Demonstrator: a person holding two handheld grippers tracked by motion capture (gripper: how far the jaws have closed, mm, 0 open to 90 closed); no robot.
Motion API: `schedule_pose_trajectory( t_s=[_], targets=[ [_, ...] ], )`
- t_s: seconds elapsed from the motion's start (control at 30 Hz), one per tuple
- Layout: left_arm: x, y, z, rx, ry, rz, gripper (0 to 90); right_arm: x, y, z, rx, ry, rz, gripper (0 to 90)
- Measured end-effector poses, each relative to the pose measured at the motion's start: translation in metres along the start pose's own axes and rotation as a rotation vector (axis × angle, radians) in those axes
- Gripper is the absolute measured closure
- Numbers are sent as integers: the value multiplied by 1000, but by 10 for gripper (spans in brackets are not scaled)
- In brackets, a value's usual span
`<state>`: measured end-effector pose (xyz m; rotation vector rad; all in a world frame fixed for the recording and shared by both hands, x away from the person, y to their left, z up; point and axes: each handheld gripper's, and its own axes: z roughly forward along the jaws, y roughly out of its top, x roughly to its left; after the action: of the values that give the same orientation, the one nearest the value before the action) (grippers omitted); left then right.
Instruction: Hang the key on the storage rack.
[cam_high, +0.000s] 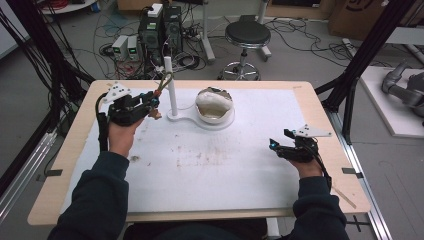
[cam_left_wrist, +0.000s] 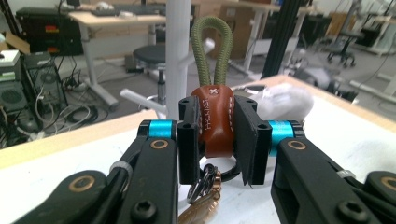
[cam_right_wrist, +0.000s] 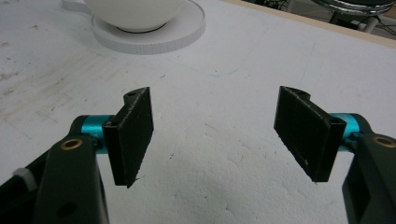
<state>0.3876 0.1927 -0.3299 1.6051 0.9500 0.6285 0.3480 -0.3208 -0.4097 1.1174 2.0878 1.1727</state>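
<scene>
The left claw is clamped on the brown leather tab of a keychain. The keychain stands upright, its green cord loop pointing up beside the white post. The right claw gapes wide, holding nothing above the bench.

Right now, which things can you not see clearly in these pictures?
- Keychain: left gripper view, the jaws and bottom edge hide its rings and lower charm.
- White post: left gripper view, top cut off.
- Bowl: right gripper view, top edge cuts it; its contents in the high view are blurred.
</scene>
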Motion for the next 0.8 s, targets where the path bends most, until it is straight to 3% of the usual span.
schedule_pose_trajectory(
  t_s=[0.2,0.43,0.57,0.7,0.8],
  targets=[
    [4,-5,11,50,30,-12,717,1,0,0,0,0,1,288],
    [6,-13,26,118,34,-14,714,1,0,1,3,-1,1,287],
    [4,-16,31,131,33,-13,708,1,0,0,2,1,2,288],
    [5,-20,33,155,15,-26,654,0,-1,-1,2,0,0,288],
    [9,-30,26,129,-5,-60,511,-2,-2,-2,1,-1,4,288]
  ],
)
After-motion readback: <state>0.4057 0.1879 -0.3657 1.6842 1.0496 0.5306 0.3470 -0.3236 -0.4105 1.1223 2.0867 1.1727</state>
